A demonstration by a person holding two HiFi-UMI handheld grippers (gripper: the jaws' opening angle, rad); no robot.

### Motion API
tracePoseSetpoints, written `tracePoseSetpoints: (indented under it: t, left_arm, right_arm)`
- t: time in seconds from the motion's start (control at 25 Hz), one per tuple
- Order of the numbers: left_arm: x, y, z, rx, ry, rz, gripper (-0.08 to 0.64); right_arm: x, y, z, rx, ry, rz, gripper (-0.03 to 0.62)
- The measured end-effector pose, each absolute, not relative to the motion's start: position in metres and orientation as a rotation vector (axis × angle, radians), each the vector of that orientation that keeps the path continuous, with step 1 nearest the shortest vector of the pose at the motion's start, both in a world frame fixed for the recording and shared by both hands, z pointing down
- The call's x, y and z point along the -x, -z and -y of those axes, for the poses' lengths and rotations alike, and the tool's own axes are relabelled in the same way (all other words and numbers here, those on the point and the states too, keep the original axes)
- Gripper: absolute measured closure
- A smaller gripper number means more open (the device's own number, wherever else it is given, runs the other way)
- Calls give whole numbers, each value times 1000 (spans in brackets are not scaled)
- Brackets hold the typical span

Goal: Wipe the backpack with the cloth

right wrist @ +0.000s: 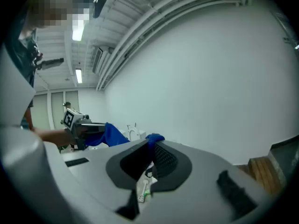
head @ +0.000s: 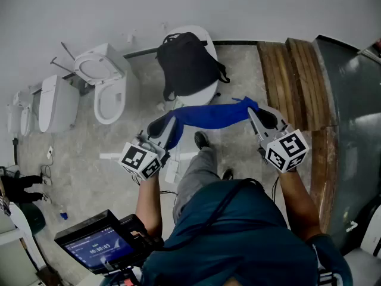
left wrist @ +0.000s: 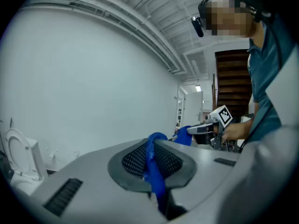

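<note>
A blue cloth (head: 209, 115) hangs stretched between my two grippers in the head view. My left gripper (head: 168, 131) is shut on its left end, and the cloth (left wrist: 154, 169) runs down between the jaws in the left gripper view. My right gripper (head: 253, 113) is shut on the right end, where a blue corner (right wrist: 154, 138) pokes out above the jaws. The black backpack (head: 188, 64) rests on a white toilet (head: 204, 92) just beyond the cloth, which is held in front of and apart from it.
Two more white toilets (head: 107, 82) (head: 56, 105) stand to the left along the wall. Wooden planks (head: 300, 76) lie at the right beside a grey panel (head: 353, 130). The person's leg and shoe (head: 202, 140) are below the cloth. A screen (head: 95, 243) sits low left.
</note>
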State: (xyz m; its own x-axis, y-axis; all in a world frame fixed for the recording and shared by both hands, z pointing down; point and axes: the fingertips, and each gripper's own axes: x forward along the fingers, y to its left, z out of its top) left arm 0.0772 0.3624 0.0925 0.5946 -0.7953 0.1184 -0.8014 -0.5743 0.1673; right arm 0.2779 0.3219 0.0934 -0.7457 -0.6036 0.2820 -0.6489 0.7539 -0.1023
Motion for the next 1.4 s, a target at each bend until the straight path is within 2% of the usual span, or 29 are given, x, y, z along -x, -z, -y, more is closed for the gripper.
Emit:
tracePoseSetpoints:
  t: [0.12,0.36,0.64,0.76,0.92,1.04,1.28,1.4]
  left_arm:
    - [-45,-145,-330,-2513,-101,1337,532]
    - [30,-319,-160,-2291,-220,1257,532]
    - [97,-482,-47,-2148,-437,1301,532]
    - [94,-511,-60,-2081,-326,1322,532]
    - [41,-542,-149,-1921,-212,1257,532]
    - [16,-572,-198,-1783,-211,1252,532]
    - [103,-591,-180,-1582,-112,1493,532]
    - [94,-604,-161,-1549,-73,1497,532]
  right_arm:
    - [-256,-147,-285,-957,-335,2618,588]
    - [-173,-316,-117,-853,-487,2456,588]
    - [-86,-484,33,-674,-445,2410,588]
    - [-86,-524,19,-598,-499,2386,588]
    - [-139,-560,-87,-507,-689,2262,588]
    - [-165,-580,-116,-525,-797,2181,588]
    - [-54,-575,-98,-400,-797,2337,588]
    - [-67,-578,-91,-562,-879,2315,588]
